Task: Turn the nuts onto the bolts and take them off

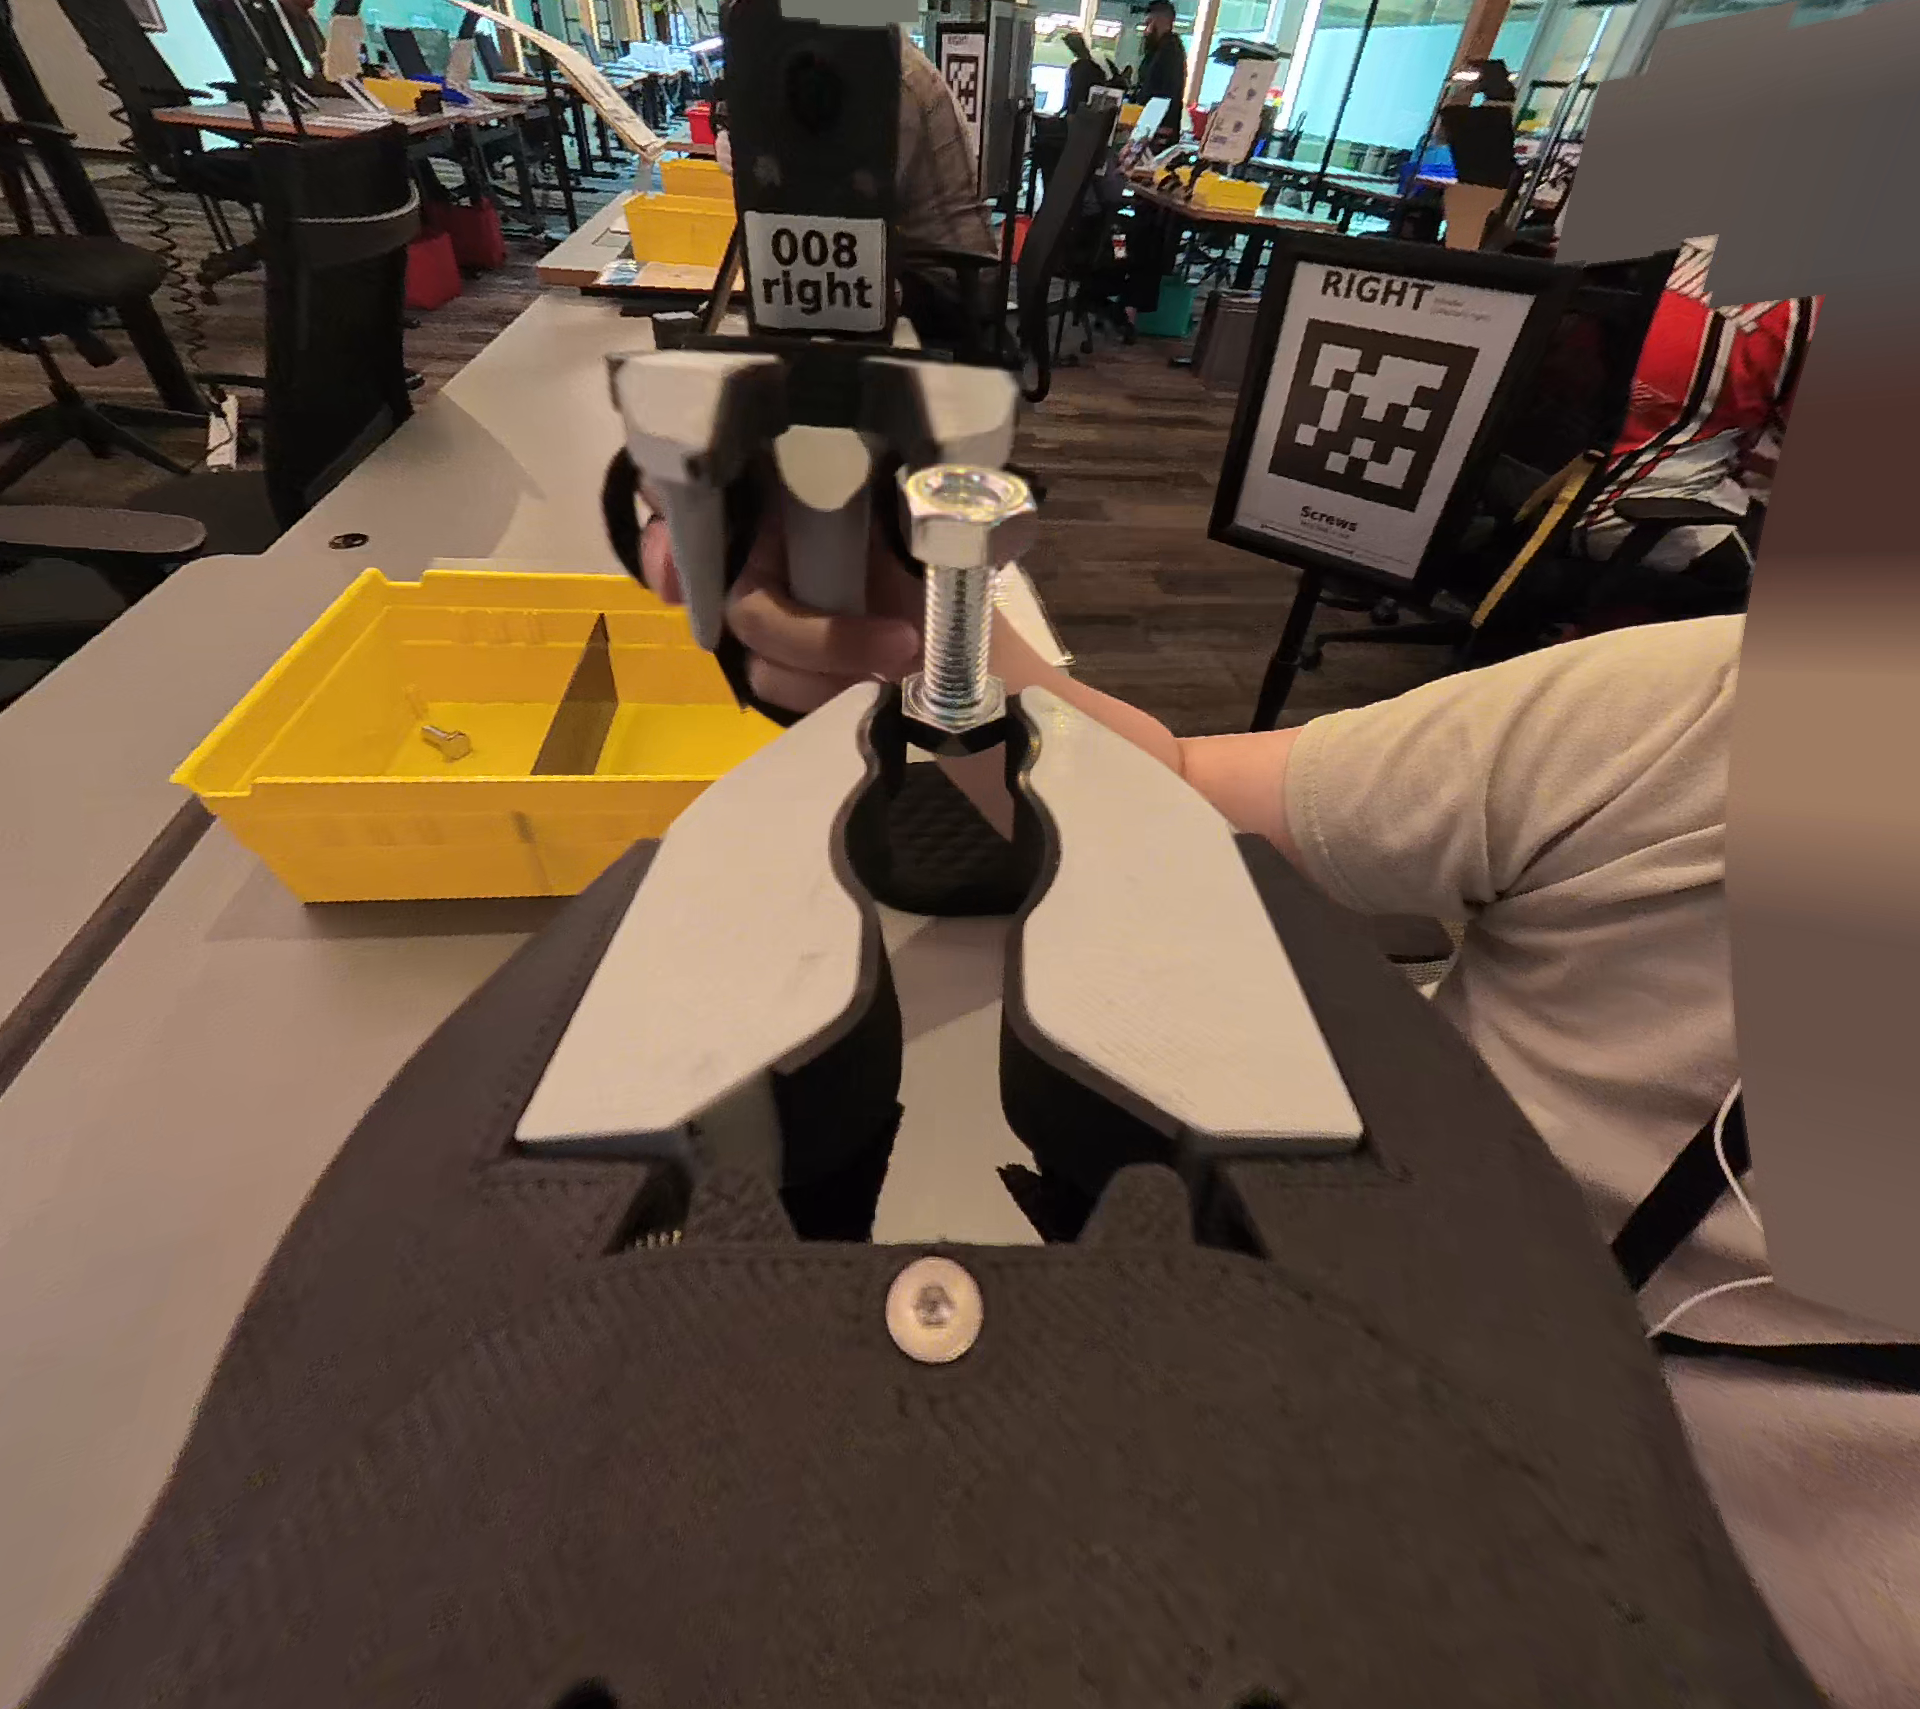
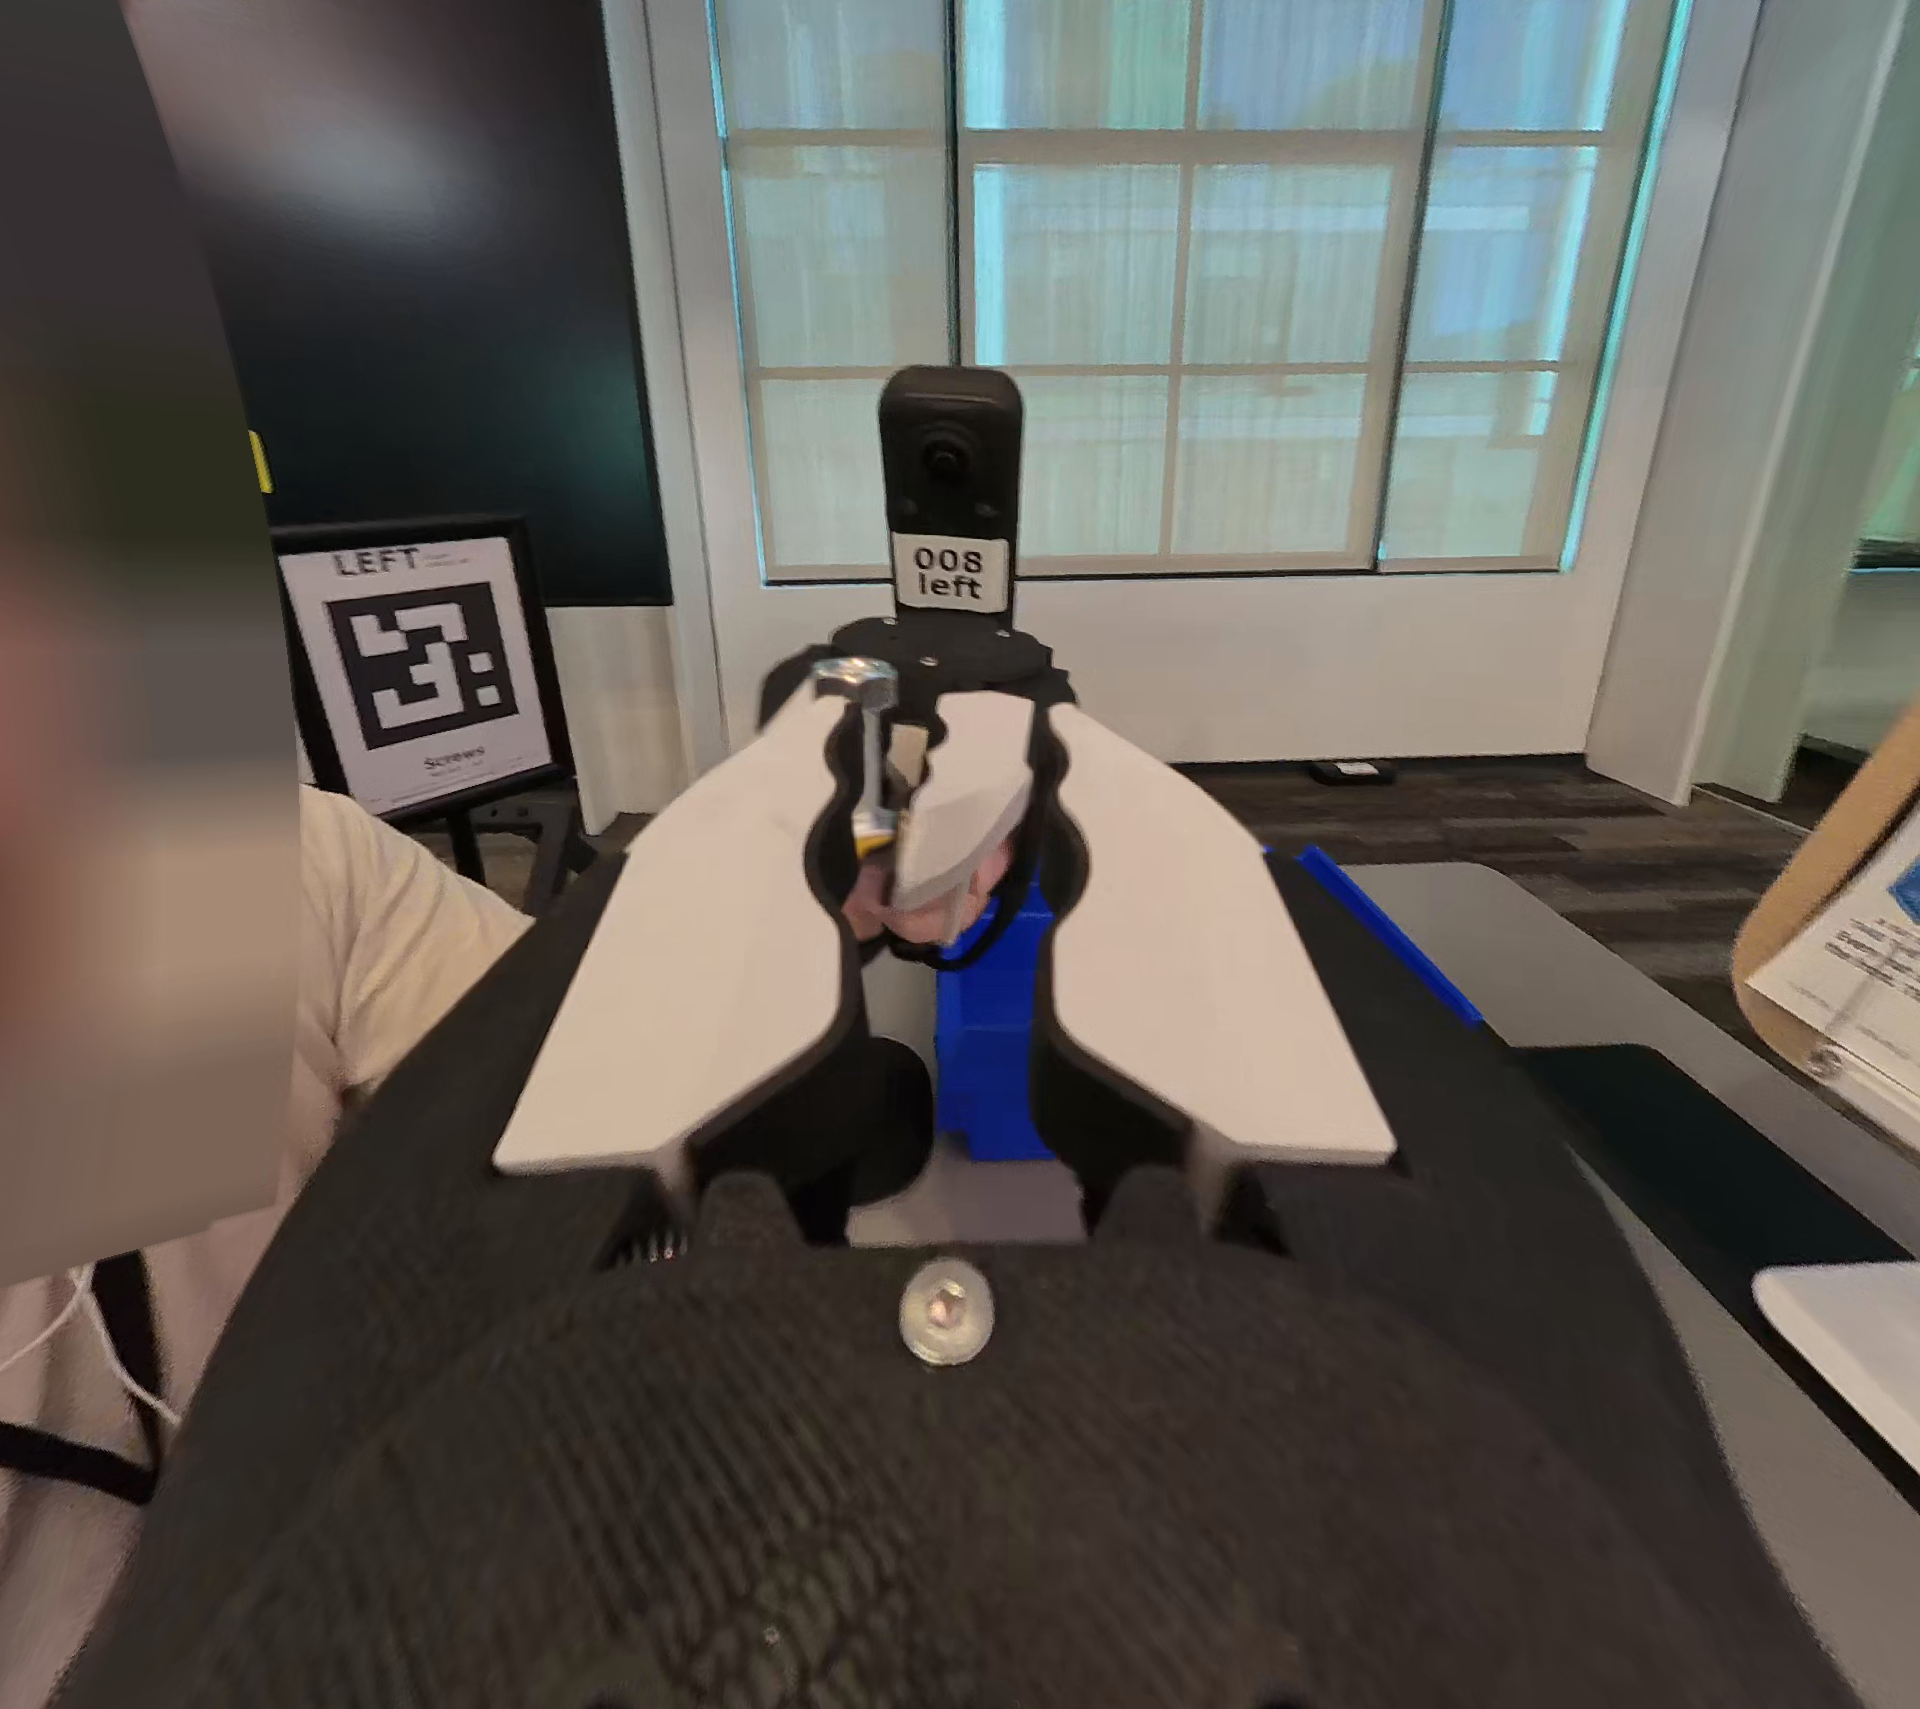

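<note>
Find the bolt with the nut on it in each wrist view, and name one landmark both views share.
Left wrist view: the bolt stands upright at centre, head up, its nut pinched at the left gripper tips.
Right wrist view: the bolt is just left of centre, blurred, head up, between the near fingers.
Shared landmark: the person's beige sleeve, right in the left view, left in the right view.

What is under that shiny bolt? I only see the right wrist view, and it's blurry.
Observer: A silver hex nut sits low on the upright silver threaded bolt, clamped by the left gripper.
Operator: Are there more bolts?
Observer: One small silver bolt lies in the left compartment of a yellow plastic bin.
Operator: Compartments?
Observer: A dark divider splits that bin in two.
</note>
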Motion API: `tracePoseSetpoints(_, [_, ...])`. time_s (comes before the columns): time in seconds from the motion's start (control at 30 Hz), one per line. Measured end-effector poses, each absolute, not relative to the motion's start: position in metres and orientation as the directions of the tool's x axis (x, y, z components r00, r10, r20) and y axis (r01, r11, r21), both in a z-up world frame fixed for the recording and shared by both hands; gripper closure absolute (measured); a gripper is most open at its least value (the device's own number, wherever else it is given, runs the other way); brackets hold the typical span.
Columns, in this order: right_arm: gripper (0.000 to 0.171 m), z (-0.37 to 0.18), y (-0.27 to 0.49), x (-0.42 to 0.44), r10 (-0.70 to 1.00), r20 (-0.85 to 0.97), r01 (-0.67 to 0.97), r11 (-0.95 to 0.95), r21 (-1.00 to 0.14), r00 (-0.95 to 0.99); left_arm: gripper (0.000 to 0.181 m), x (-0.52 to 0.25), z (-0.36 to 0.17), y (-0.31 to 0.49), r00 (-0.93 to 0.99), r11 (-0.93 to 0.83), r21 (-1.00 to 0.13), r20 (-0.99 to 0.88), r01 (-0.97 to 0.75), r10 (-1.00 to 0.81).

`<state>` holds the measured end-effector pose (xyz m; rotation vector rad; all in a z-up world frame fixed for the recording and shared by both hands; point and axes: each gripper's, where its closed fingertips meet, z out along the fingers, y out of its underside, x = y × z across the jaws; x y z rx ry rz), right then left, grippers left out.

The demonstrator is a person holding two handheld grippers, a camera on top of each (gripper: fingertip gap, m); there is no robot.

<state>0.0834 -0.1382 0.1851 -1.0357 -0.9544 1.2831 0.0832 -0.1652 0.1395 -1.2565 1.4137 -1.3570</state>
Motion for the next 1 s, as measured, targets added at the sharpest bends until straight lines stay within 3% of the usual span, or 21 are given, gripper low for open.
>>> tracePoseSetpoints(0.73, [0.138,0.18,-0.152,0.062,1.0,0.004,-0.239,0.006,-0.971,0.012,0.164,0.085,0.139,-0.171,-0.219,-0.053,-0.989,0.083,-0.139,-0.972])
tracePoseSetpoints(1.0, [0.143,0.192,-0.146,0.083,0.997,-0.065,-0.331,-0.076,-0.94,-0.046,0.164,0.08,0.141,-0.168,-0.201,-0.054,-0.989,0.081,-0.138,-0.976])
